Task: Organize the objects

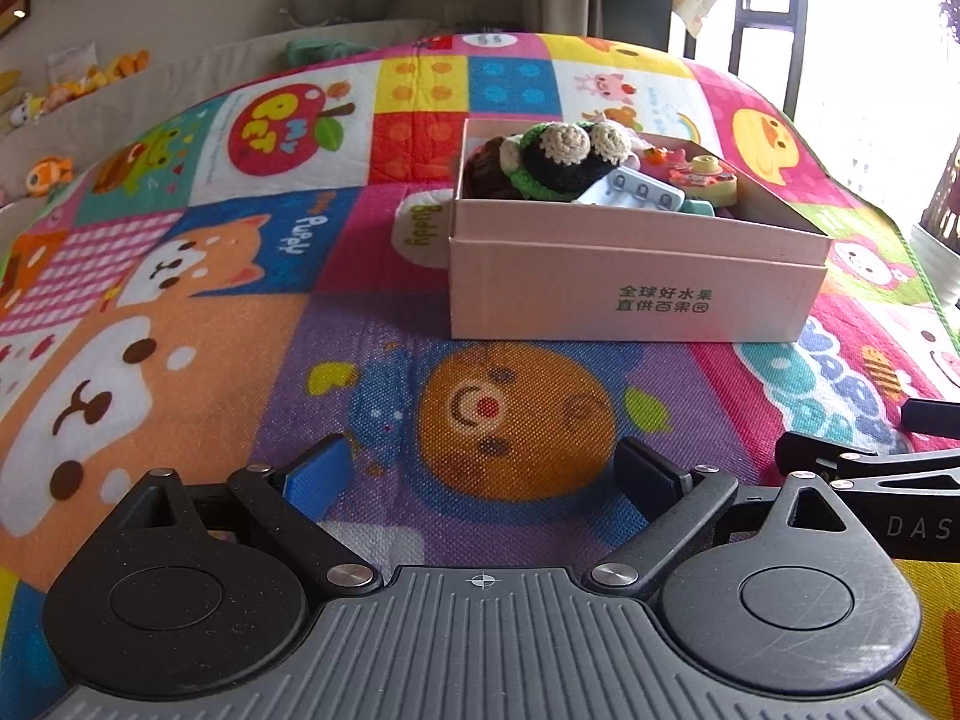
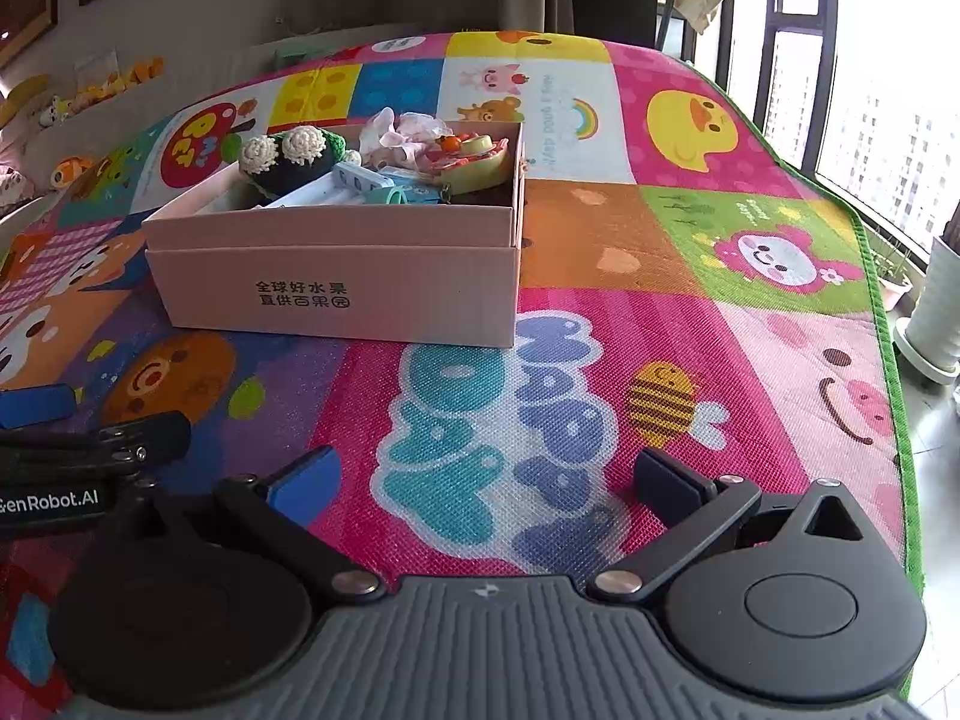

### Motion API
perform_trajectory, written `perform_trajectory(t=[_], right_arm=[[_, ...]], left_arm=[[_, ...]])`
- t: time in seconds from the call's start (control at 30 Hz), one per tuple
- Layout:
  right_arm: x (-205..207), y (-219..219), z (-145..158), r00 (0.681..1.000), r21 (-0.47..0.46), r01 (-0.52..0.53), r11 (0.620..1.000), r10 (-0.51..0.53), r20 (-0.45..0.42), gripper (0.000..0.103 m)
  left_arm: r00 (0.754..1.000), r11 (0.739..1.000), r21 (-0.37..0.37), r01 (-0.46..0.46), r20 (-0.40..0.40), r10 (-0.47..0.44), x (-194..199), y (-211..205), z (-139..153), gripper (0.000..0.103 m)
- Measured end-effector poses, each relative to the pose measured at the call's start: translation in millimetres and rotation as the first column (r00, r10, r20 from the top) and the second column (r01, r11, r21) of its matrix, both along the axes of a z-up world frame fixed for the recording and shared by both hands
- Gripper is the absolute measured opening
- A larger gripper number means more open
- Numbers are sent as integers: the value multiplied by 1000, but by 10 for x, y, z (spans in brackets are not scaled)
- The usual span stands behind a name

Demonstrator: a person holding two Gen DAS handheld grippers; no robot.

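A pink cardboard box (image 1: 630, 276) with green print stands on the colourful play mat (image 1: 180, 300). It holds several toys: a black and green crochet toy (image 1: 564, 156), a pale blue plastic piece (image 1: 642, 192) and a pink and yellow toy (image 1: 708, 177). The box also shows in the right wrist view (image 2: 336, 294). My left gripper (image 1: 486, 474) is open and empty, low over the mat in front of the box. My right gripper (image 2: 486, 480) is open and empty, to the right of the left one (image 2: 72, 420), over the mat.
The mat ends in a green edge (image 2: 882, 312) at the right, with bare floor, a white pot (image 2: 936, 312) and a window beyond. Small plush toys (image 1: 78, 84) line a beige sofa behind the mat. A green object (image 1: 318, 48) lies at the mat's far edge.
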State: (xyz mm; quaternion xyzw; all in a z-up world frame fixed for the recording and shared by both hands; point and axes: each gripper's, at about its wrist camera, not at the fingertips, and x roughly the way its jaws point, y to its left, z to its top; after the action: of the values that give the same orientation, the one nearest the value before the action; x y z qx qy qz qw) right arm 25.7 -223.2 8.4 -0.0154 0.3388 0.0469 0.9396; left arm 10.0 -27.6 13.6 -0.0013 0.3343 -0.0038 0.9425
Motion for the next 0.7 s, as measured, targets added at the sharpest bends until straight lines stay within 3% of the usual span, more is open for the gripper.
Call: perform_trajectory(t=[0.7], right_arm=[[-5, 18, 1, 1000, -2, 0, 1000, 0, 0, 103]], left_arm=[[1000, 1000, 4, -2, -1, 2, -55, -6, 9, 97]])
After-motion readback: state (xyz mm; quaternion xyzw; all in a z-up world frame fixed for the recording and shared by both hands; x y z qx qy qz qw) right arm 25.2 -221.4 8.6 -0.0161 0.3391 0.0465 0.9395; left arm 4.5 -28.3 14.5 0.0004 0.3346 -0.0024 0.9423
